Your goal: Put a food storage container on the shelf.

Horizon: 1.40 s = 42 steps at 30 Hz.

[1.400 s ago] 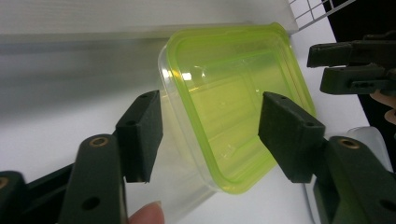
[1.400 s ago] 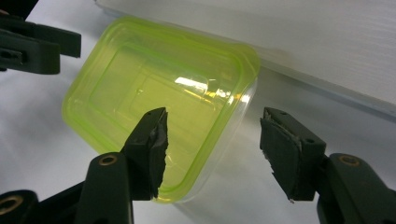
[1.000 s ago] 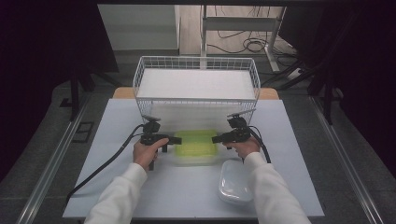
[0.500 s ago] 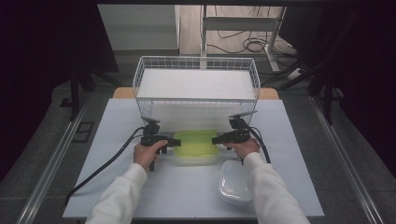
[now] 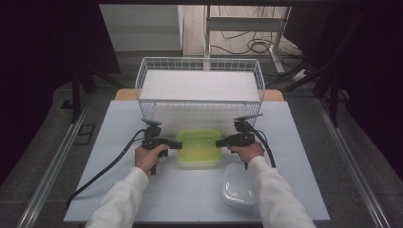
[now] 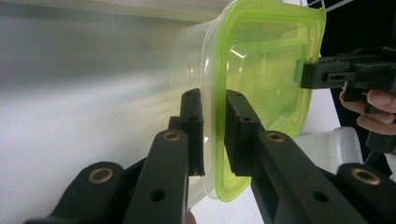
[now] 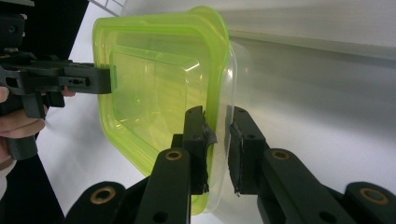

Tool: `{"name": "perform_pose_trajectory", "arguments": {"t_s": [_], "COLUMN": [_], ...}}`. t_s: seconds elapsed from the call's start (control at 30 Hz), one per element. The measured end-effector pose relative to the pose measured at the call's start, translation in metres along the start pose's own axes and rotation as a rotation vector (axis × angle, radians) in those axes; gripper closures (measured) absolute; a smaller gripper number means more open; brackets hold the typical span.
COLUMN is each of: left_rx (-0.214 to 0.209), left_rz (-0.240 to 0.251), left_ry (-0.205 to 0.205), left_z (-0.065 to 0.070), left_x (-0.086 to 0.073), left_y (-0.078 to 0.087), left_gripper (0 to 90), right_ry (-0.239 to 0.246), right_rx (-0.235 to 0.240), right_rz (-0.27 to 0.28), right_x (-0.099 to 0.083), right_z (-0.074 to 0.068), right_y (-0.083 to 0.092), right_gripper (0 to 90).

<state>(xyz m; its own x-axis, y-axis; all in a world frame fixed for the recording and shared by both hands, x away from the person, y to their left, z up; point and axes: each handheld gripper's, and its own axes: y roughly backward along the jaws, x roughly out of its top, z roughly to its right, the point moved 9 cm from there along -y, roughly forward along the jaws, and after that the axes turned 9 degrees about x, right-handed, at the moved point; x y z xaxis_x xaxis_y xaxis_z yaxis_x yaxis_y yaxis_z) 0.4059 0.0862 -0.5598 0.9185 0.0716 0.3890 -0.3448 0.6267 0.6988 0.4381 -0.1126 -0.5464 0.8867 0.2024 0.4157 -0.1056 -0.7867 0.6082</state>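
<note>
A clear plastic container with a lime-green lid [image 5: 198, 147] rests on the white table [image 5: 119, 190] in front of the basket. My left gripper [image 5: 179, 145] reaches in level from the left. Its jaws have just been closing and now clamp the lid's rim [image 6: 215, 116], one pad on each side. From the right, my right gripper [image 5: 218, 142] does the same. Its jaws have also just been closing, with the rim [image 7: 215, 112] pinched between them. Each gripper view shows the other gripper at the far end of the lid [image 6: 303, 74] [image 7: 109, 79].
A white wire basket [image 5: 199, 102] lined with white foam stands right behind the container. A second clear plastic container [image 5: 240, 185] lies near the table's front right, just under the right forearm. Cables trail from both grippers toward the front edge.
</note>
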Motion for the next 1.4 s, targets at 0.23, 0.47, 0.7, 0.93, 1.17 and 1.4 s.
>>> {"name": "perform_pose_trajectory", "arguments": {"t_s": [0.23,0.47,0.7,0.93,1.17,1.4], "left_rx": [-0.03,-0.048,-0.056,-0.079,-0.081,-0.091], "left_rz": [0.038,0.08,0.111,0.156,0.216,0.267], "left_ry": [-0.039,-0.068,-0.1,-0.122,-0.18,-0.248], "left_z": [0.007,0.016,0.023,0.035,0.052,0.077], "left_x": [0.002,0.002,-0.001,-0.003,-0.004,0.002], "left_y": [0.01,0.023,0.038,0.055,0.081,0.104], "left_gripper": [79.5,79.4,79.2,78.6,78.1,77.4], "right_ry": [0.04,0.098,0.152,0.212,0.289,0.339], "right_rx": [0.021,0.047,0.061,0.079,0.092,0.107], "right_rz": [0.032,0.073,0.093,0.128,0.164,0.219], "right_x": [0.002,0.003,0.002,0.001,0.003,0.007], "right_z": [-0.009,-0.023,-0.034,-0.049,-0.071,-0.089], "right_y": [0.009,0.019,0.026,0.035,0.048,0.069], "right_gripper": [77.6,77.4,77.2,77.3,77.4,77.6]}}
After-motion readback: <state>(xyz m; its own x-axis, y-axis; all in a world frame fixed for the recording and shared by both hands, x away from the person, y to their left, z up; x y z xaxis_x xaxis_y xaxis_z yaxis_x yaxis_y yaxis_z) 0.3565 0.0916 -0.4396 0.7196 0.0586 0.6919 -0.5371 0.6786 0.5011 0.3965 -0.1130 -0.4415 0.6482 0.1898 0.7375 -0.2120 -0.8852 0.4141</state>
